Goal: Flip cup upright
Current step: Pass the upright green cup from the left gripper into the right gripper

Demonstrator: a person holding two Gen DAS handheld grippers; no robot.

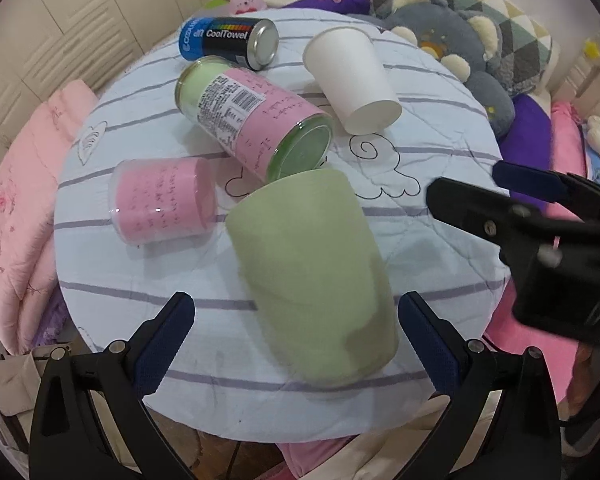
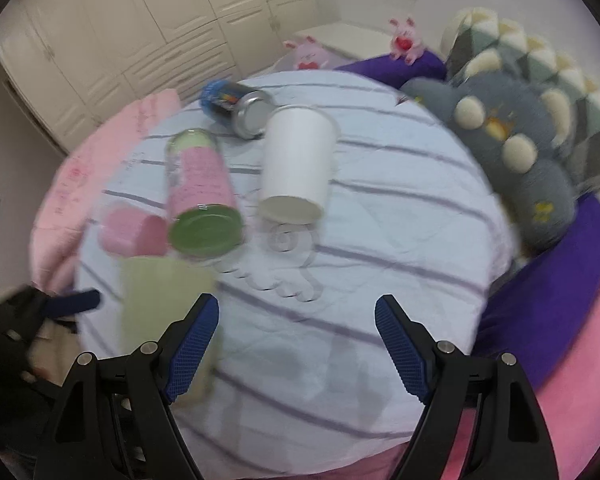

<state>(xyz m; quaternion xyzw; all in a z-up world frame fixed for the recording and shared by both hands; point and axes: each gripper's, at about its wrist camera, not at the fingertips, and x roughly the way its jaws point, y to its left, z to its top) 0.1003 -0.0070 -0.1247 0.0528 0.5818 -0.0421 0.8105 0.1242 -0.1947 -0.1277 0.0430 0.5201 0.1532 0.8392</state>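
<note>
Barely begun. Left gripper spread wide around the green cup — lying tilted between its pads, not clamped. Right gripper also apart, holding nothing, cup off to its left. Gripping and righting still ahead.

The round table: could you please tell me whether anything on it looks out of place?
Yes. All five containers lie on their sides: green cup, white paper cup, pink-labelled jar, small pink tub and CoolTowel can. Nothing looks spilled.
</note>
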